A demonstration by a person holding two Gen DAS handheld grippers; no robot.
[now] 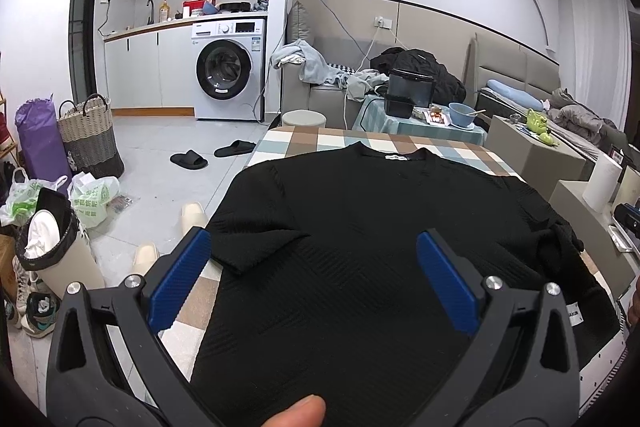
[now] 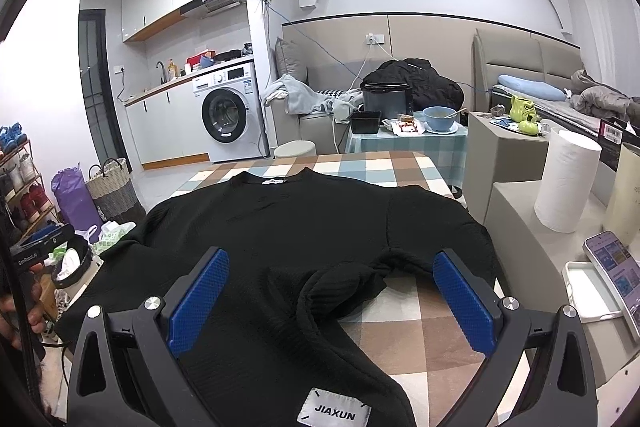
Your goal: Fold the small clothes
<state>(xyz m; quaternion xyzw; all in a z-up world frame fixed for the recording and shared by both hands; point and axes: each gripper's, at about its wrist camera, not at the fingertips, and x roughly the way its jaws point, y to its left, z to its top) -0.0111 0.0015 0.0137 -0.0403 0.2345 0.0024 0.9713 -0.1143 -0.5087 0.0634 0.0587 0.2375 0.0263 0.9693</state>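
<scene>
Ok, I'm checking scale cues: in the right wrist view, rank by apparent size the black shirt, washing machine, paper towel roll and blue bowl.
1. black shirt, nearest the camera
2. washing machine, far off
3. paper towel roll, closer, so unsure against the washer
4. blue bowl

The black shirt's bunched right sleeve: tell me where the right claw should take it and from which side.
Grip the black shirt at the rumpled right sleeve, on its raised outer fold. Come from the near table edge with the open right claw; the puckered fabric stands off the checked tablecloth, so a finger can likely slip under.
</scene>
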